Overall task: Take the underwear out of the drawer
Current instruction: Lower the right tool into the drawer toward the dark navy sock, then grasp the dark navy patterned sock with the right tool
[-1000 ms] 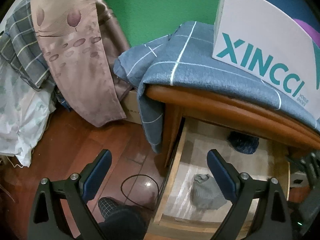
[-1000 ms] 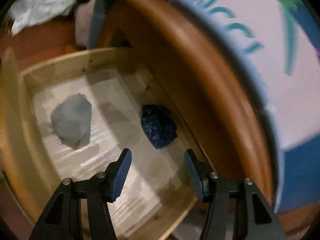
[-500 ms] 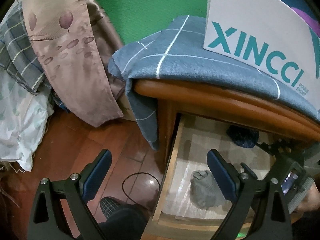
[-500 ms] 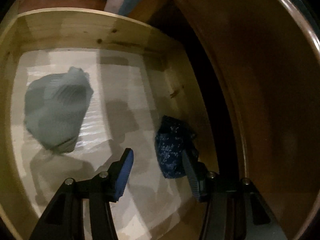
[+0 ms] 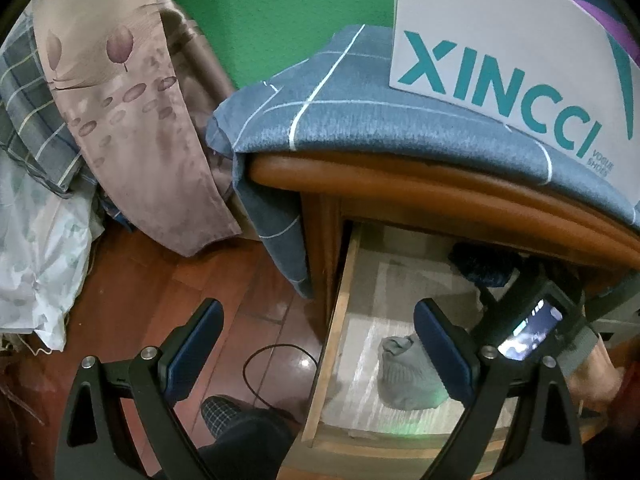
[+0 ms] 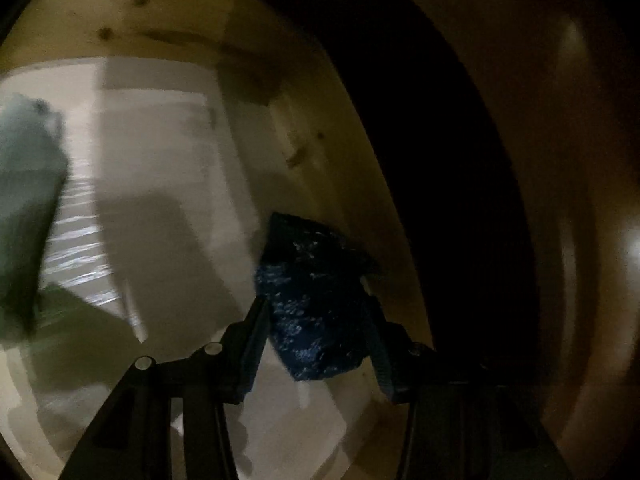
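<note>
The wooden drawer [image 5: 334, 320] stands pulled open under the nightstand top. Inside lie a dark blue patterned underwear [image 6: 316, 304] at the back and a grey balled garment [image 5: 404, 376]. The grey garment also shows blurred in the right wrist view [image 6: 28, 208]. My right gripper [image 6: 316, 320] is deep in the drawer, open, its fingers on either side of the blue underwear. The blue underwear also shows in the left wrist view [image 5: 480, 268]. My left gripper [image 5: 316, 344] is open and empty, held above the floor and the drawer's left edge.
A blue checked cloth [image 5: 360, 120] and a white XINCCI box [image 5: 500, 40] lie on the nightstand. Draped fabrics [image 5: 132, 120] hang at the left over a wooden floor [image 5: 160, 288]. A black cable loop [image 5: 280, 368] lies on the floor. The nightstand top overhangs the drawer's back.
My right gripper moved deeper into the drawer until its fingers straddle the blue underwear. My left gripper shifted slightly, staying open.
</note>
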Demonstrator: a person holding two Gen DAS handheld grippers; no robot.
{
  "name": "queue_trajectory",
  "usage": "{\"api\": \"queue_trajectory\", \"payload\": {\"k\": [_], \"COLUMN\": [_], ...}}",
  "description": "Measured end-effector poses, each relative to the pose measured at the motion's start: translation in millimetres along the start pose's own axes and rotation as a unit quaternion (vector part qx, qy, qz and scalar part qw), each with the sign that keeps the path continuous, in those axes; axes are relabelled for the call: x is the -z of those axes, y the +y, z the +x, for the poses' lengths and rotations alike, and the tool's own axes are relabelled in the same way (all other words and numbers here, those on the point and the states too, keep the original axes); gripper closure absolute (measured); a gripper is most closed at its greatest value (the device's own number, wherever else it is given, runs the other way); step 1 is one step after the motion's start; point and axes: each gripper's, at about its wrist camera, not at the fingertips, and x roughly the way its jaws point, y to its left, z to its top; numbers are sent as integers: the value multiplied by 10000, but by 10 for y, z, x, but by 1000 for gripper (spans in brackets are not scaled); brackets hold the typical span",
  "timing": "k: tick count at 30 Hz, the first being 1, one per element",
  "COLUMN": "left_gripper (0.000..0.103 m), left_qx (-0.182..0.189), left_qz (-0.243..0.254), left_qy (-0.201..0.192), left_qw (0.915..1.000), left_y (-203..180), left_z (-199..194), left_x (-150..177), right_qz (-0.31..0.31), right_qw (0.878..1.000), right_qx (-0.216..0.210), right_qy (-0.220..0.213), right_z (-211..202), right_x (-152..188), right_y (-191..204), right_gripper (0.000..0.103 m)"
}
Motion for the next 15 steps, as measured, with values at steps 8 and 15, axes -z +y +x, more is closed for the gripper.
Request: {"api": "queue_trajectory", "payload": {"k": [8, 15], "left_gripper": [8, 8], "left_qx": [-3, -43], "left_qz": [166, 252], "left_qy": [109, 118], "left_qw": [9998, 9996], "left_y": [-73, -116], "left_z": [91, 127], "left_x": [49, 73], "right_qz": [-36, -107], "right_qw": [9999, 9949], "right_qx": [-87, -978], "right_qy": [-70, 210], "right_z": [66, -28], "right_x": [-6, 13], "right_y": [65, -47], "right_gripper": [81, 85]}}
